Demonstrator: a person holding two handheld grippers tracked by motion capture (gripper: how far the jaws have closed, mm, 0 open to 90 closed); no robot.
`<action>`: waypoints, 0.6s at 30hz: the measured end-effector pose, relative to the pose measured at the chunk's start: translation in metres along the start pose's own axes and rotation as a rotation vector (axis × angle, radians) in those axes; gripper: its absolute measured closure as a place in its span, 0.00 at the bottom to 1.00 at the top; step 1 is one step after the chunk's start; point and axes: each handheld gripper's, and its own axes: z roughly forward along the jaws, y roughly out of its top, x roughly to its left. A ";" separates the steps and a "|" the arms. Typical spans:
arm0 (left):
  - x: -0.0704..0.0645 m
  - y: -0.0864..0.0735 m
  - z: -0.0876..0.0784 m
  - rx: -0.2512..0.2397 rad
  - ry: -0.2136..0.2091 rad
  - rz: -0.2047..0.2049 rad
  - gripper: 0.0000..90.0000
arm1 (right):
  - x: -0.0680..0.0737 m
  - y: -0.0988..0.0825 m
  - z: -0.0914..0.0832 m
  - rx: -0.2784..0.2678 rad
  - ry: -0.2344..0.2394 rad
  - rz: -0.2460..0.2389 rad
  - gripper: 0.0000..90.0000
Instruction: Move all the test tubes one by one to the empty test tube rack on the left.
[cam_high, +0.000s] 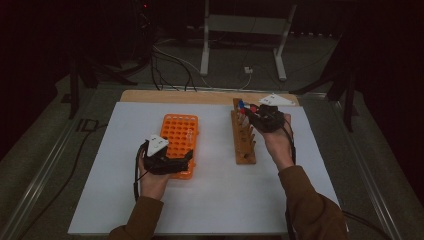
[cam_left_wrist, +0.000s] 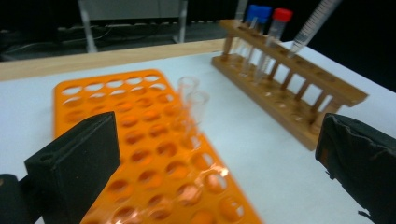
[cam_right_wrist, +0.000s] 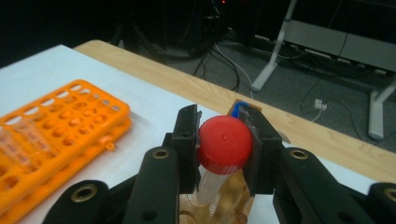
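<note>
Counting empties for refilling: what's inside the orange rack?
In the orange rack, two clear uncapped tubes stand in far-side holes. The other holes look empty, though the left gripper covers its near end.

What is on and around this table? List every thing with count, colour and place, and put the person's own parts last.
orange rack: one, orange, many round holes, left half of the white sheet.
clear tubes: two, uncapped, standing in the orange rack.
wooden rack: one, brown, right of the orange rack.
red-capped tube: one, clear with red cap, clamped in the right gripper above the wooden rack.
capped tubes: at least two, blue caps and a red cap, far end of the wooden rack.
white sheet: one, covers the table.
metal stand: one, pale grey, on the floor behind.
left gripper: black, jaws wide apart, at the orange rack's near end.
right gripper: black, closed on the red-capped tube.
</note>
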 end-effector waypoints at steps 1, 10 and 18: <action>-0.003 0.002 0.002 0.002 -0.006 0.008 0.00 | 0.000 0.002 -0.002 -0.005 0.004 -0.002 0.78; -0.033 0.017 0.022 0.000 -0.076 0.079 0.03 | 0.016 0.011 -0.019 -0.025 0.078 -0.045 0.78; -0.061 0.026 0.038 -0.010 -0.102 0.157 0.15 | 0.039 0.004 -0.026 -0.011 0.228 -0.041 0.78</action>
